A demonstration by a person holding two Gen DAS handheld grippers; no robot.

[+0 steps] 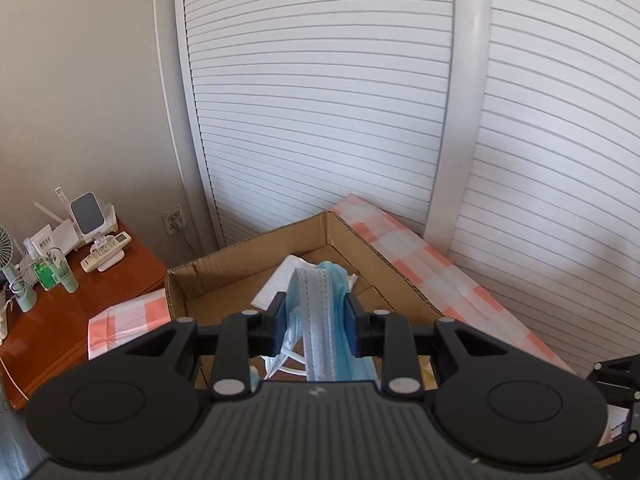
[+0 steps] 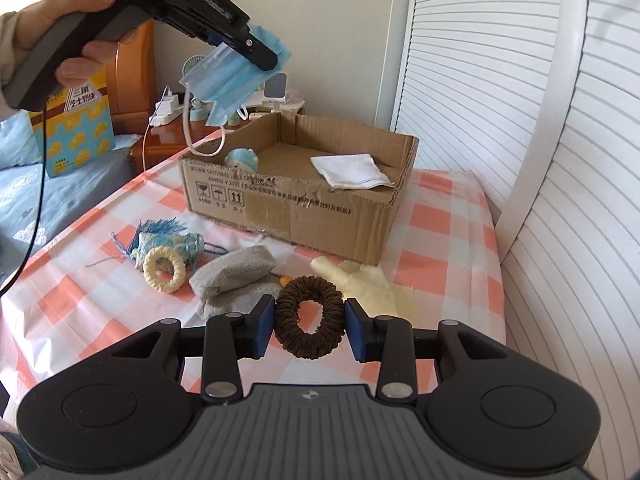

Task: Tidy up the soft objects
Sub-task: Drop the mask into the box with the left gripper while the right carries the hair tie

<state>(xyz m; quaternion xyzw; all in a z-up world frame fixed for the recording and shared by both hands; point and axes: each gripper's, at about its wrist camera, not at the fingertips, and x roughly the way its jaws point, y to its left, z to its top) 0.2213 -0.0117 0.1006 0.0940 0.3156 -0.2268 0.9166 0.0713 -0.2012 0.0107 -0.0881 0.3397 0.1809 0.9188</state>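
Cardboard box [image 2: 320,216] sits on my checked worktop [image 2: 440,264] with its top open, louvred doors [image 2: 520,120] near its right side. My left gripper [image 2: 264,54] hangs in clear air above the box's left end, fingers clamped on a blue face mask [image 2: 228,80] that droops lengthwise downward. Only my right view shows the right gripper [image 2: 309,326], fingers pressing a brown scrunchie [image 2: 309,326] lifted off the worktop, ring facing me
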